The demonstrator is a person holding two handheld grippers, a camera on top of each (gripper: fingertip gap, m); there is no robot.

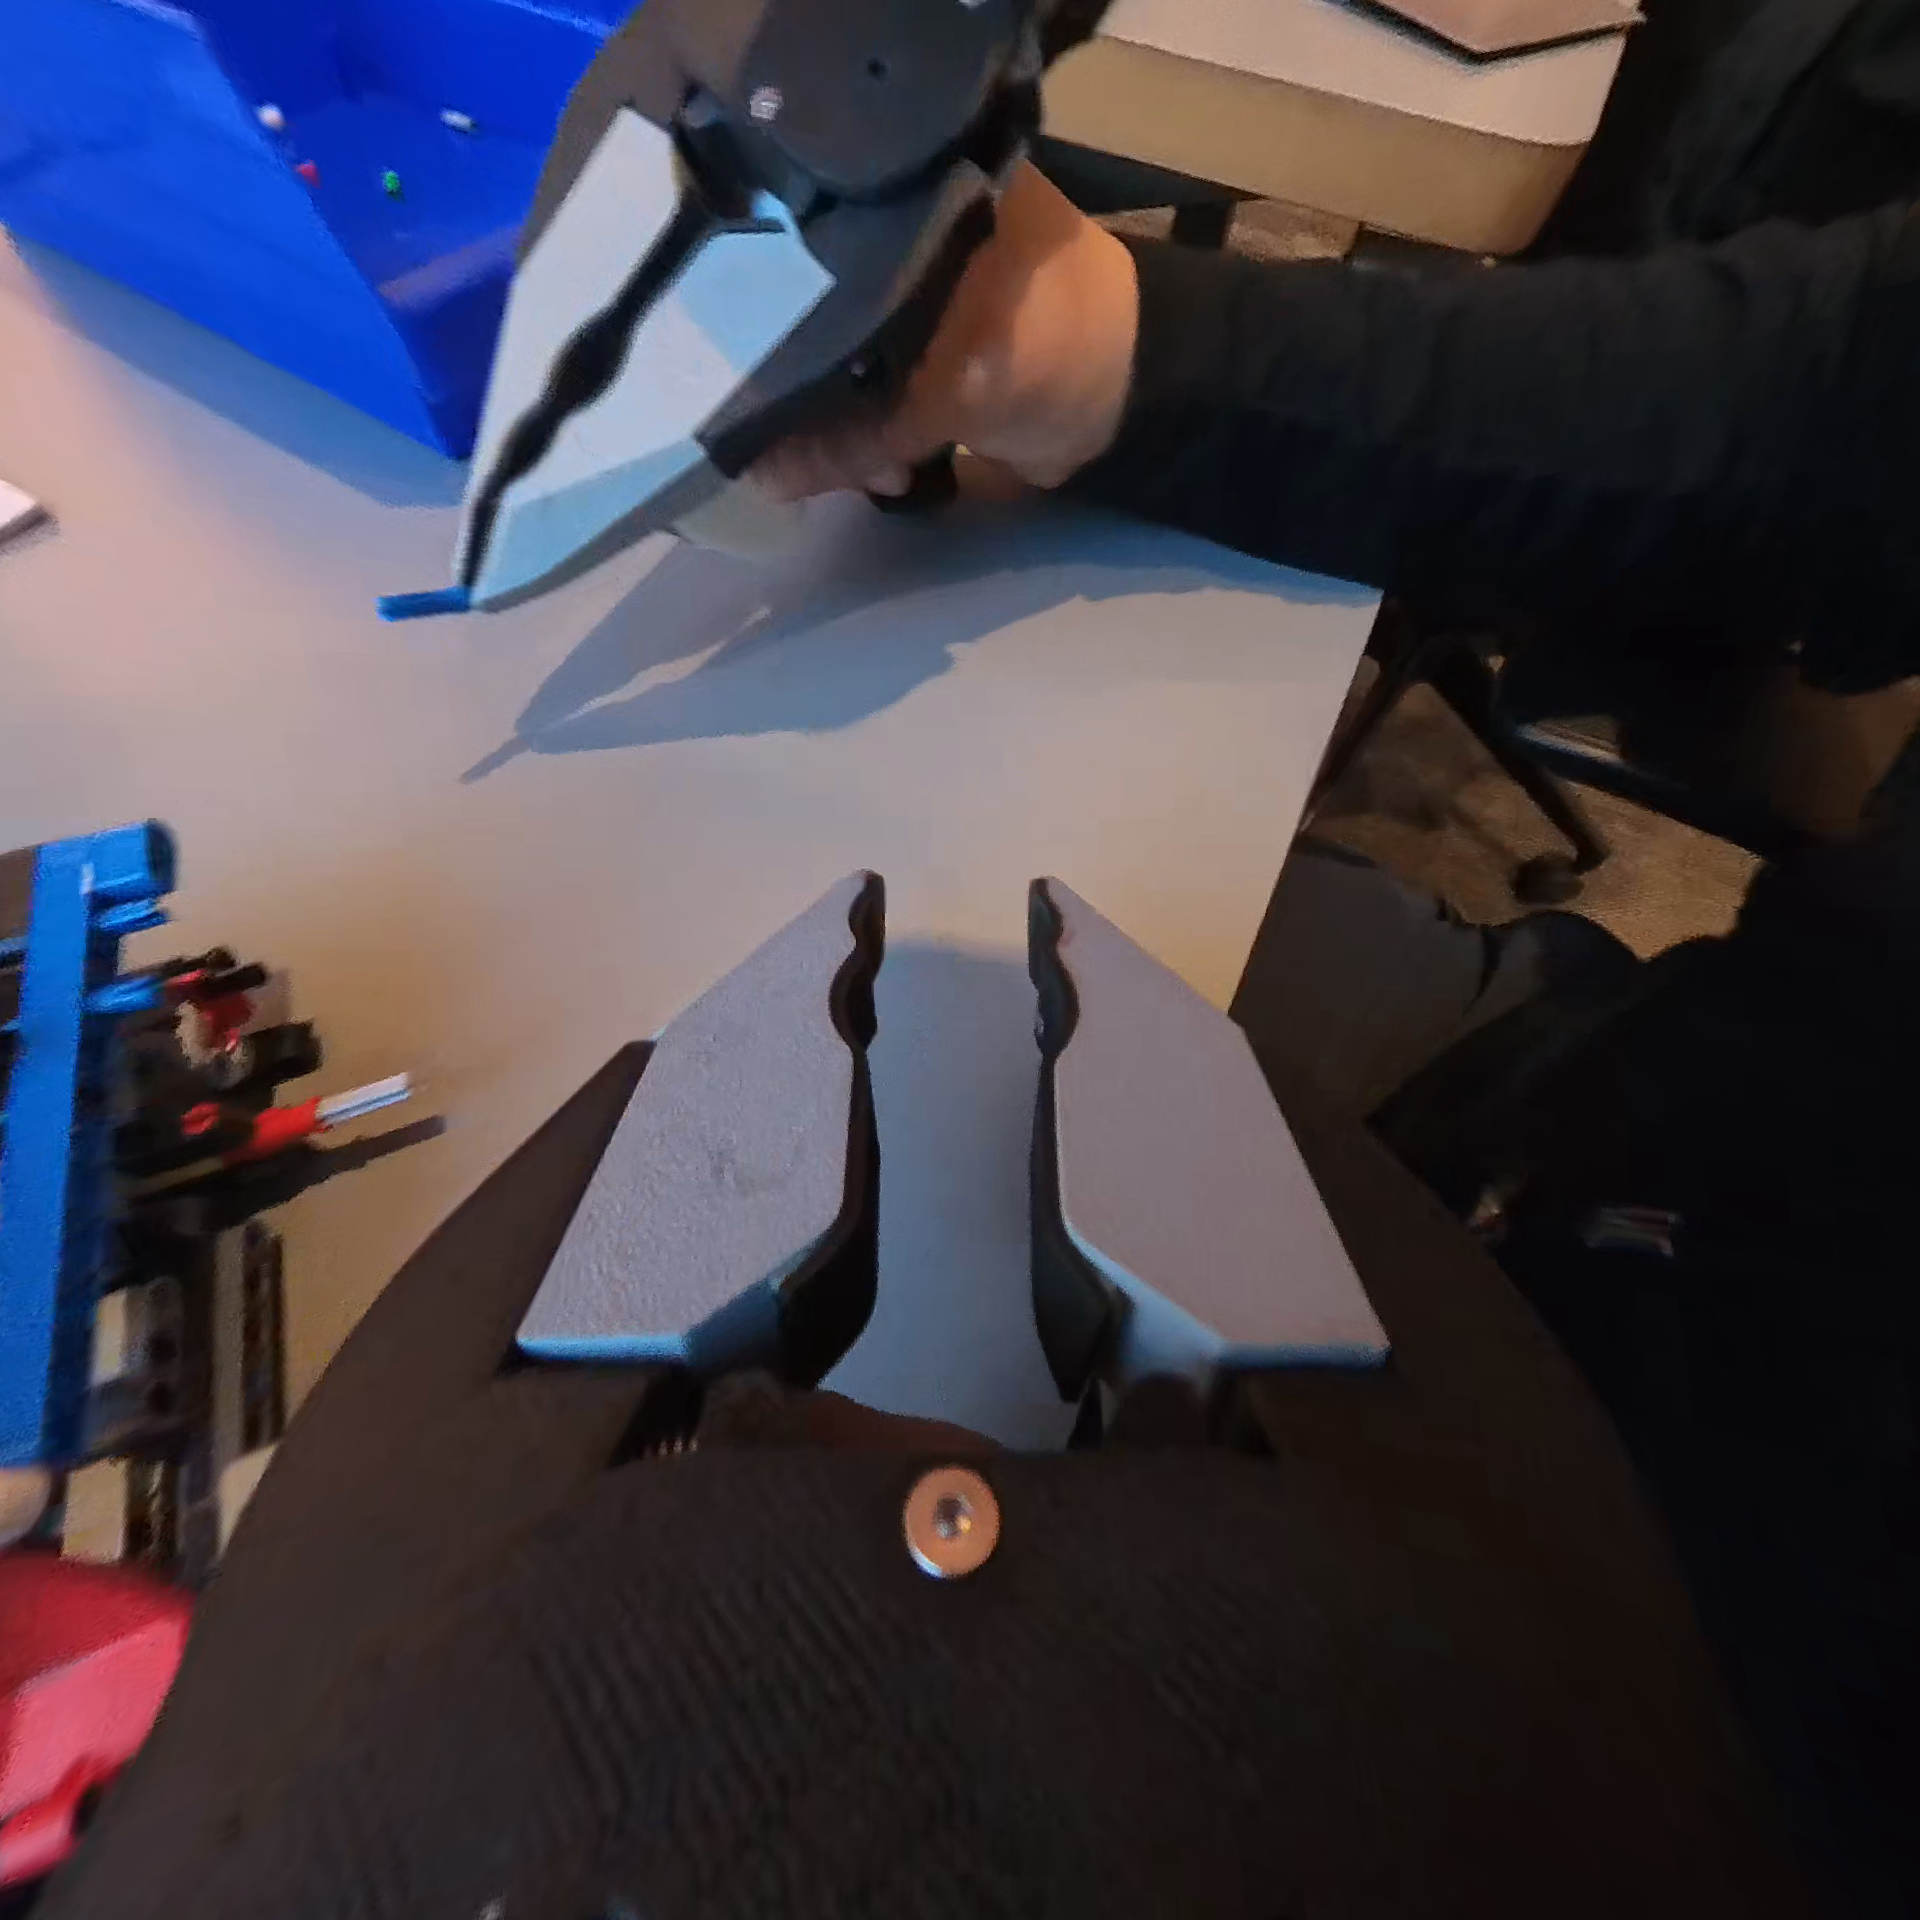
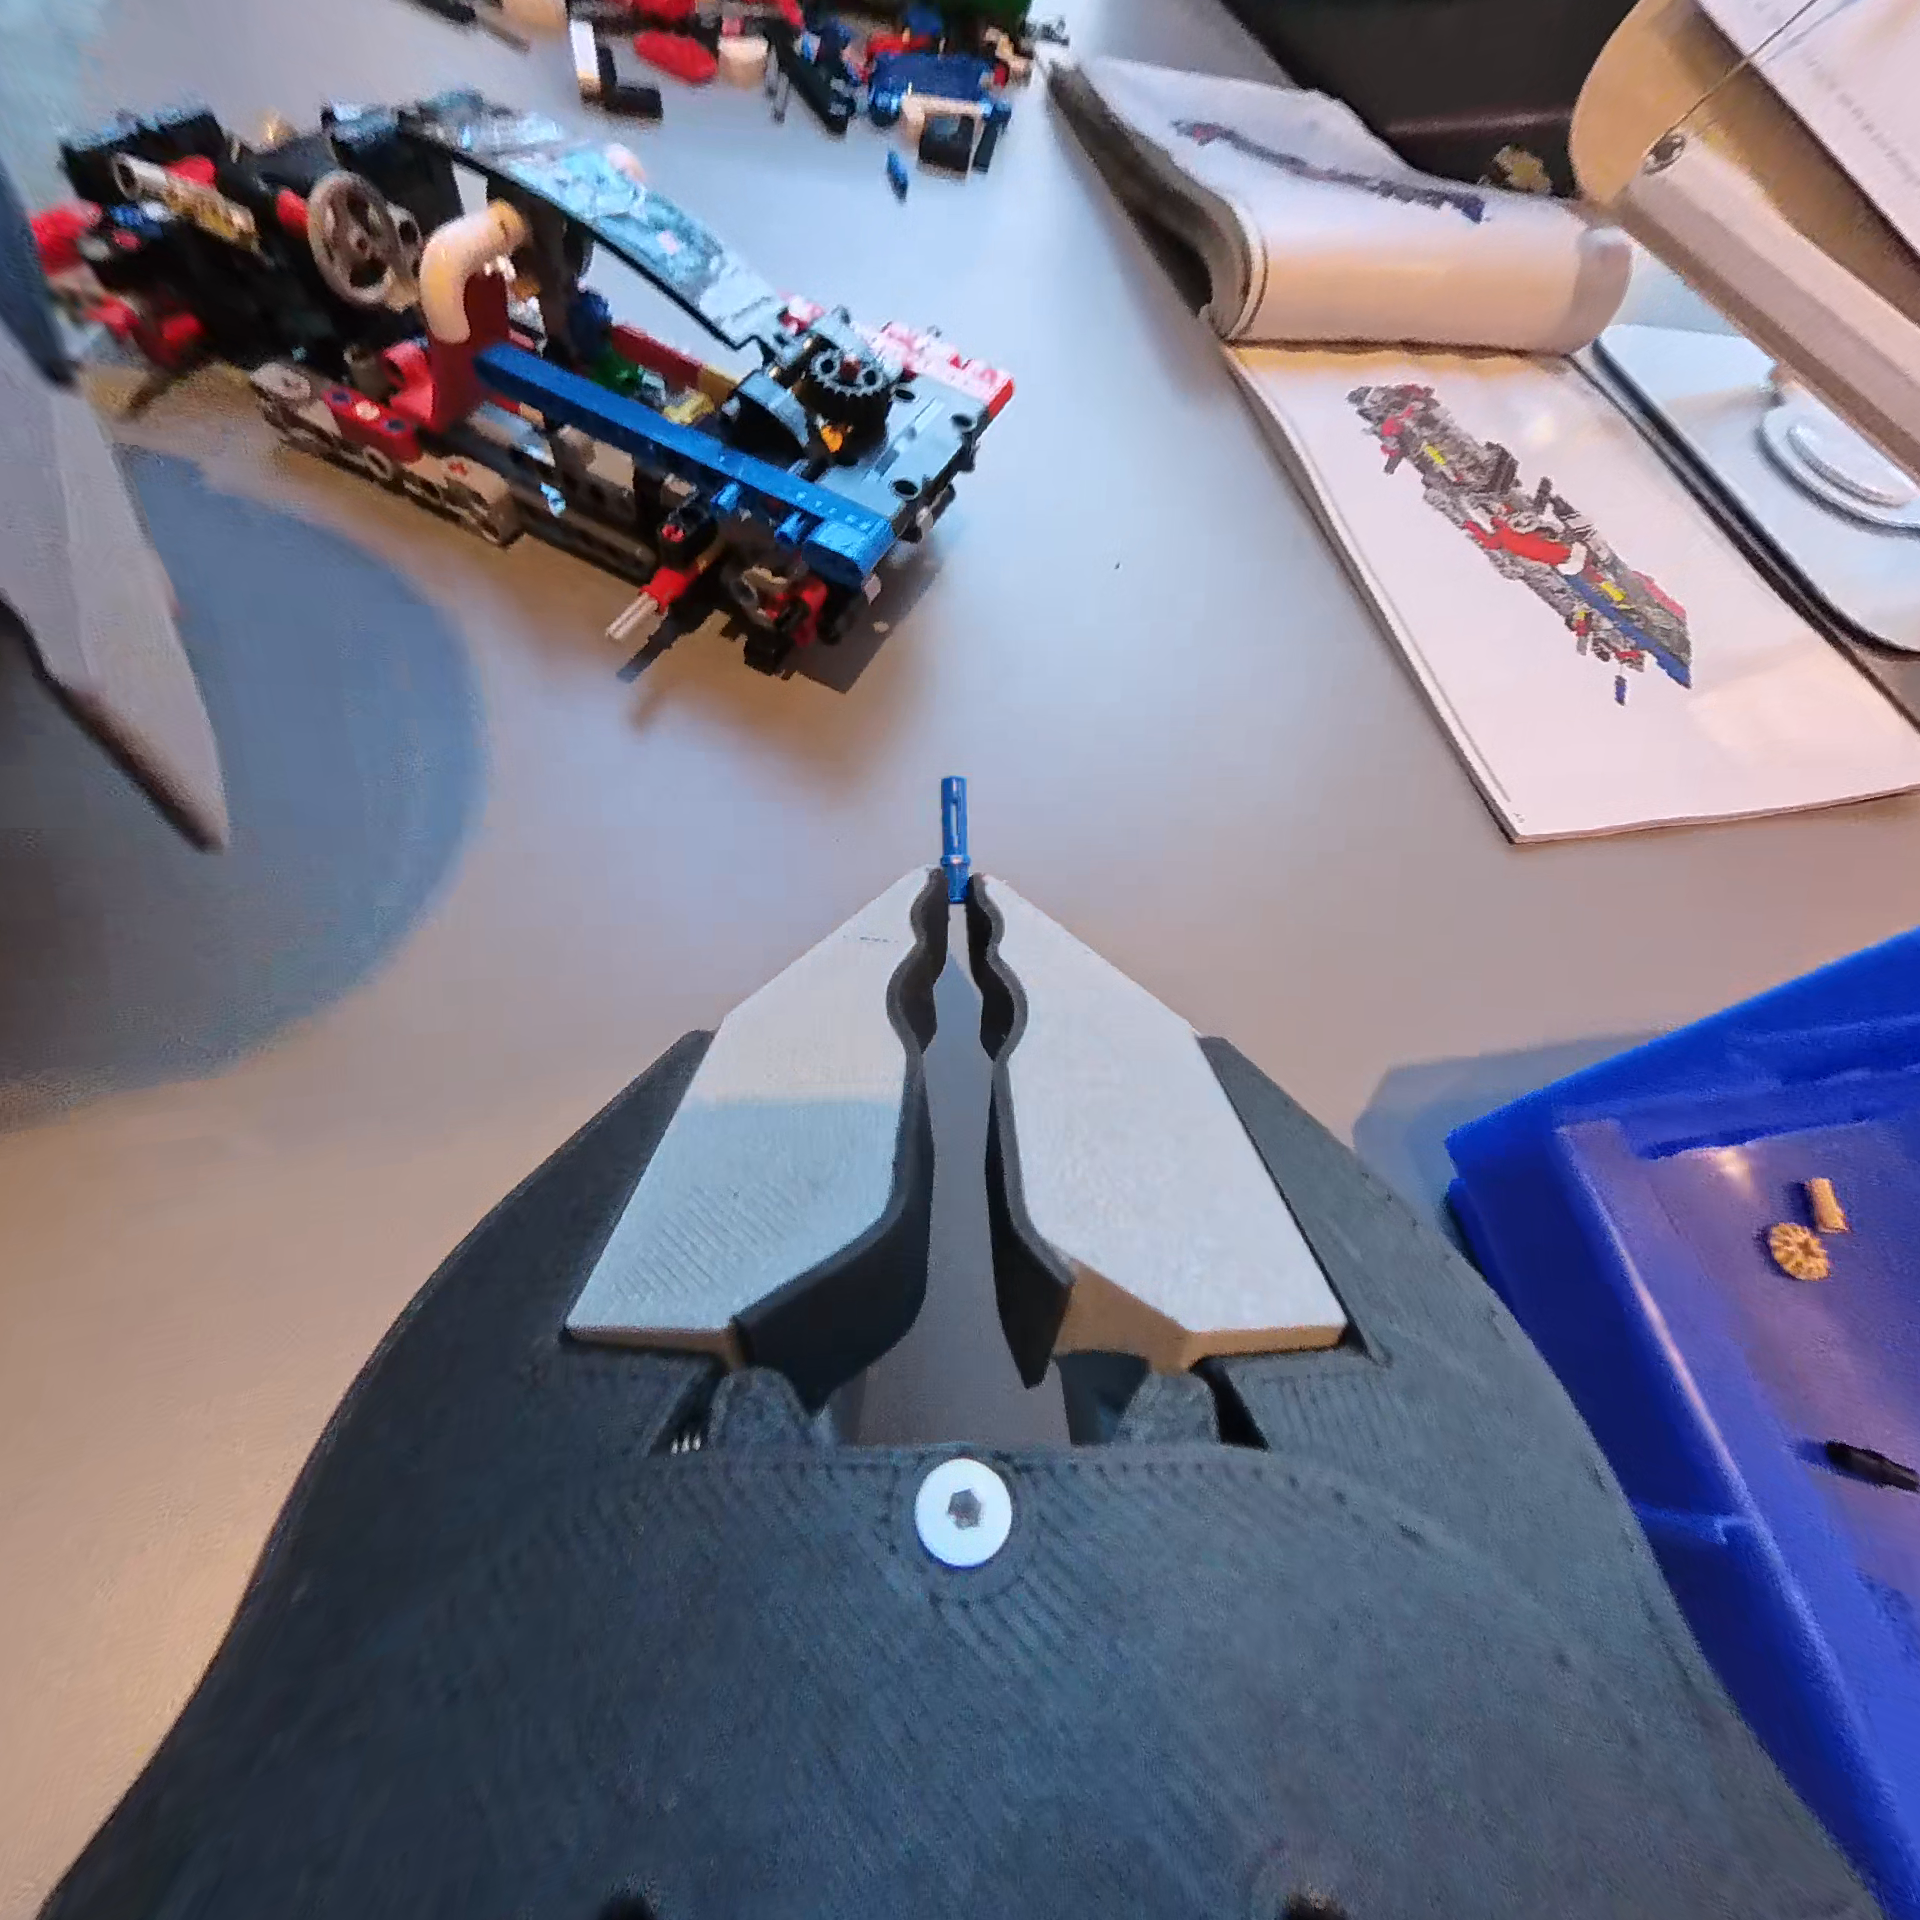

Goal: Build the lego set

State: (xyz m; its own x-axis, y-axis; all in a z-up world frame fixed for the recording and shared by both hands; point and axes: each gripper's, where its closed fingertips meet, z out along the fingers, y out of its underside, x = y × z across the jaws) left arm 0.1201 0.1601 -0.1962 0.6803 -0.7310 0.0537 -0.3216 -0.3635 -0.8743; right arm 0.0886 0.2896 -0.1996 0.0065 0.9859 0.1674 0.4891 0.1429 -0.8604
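Right gripper (image 2: 954, 883) pinches a small blue Lego pin (image 2: 952, 821) at its fingertips — left gripper (image 1: 956, 899) hangs parted, empty, above the table (image 1: 727, 831).

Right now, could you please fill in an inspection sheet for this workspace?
Surface: pale table, mostly bare in front.
Job's things: part-built lego model; blue pin; open instruction booklet.
Clutter: loose lego pieces beyond the model; blue bin holding a few small parts.
Grippers: left hand-held gripper open, empty; right hand-held gripper shut on the blue pin.
Cables: nothing seen.
Surroundings: chair base on the floor beside the table.
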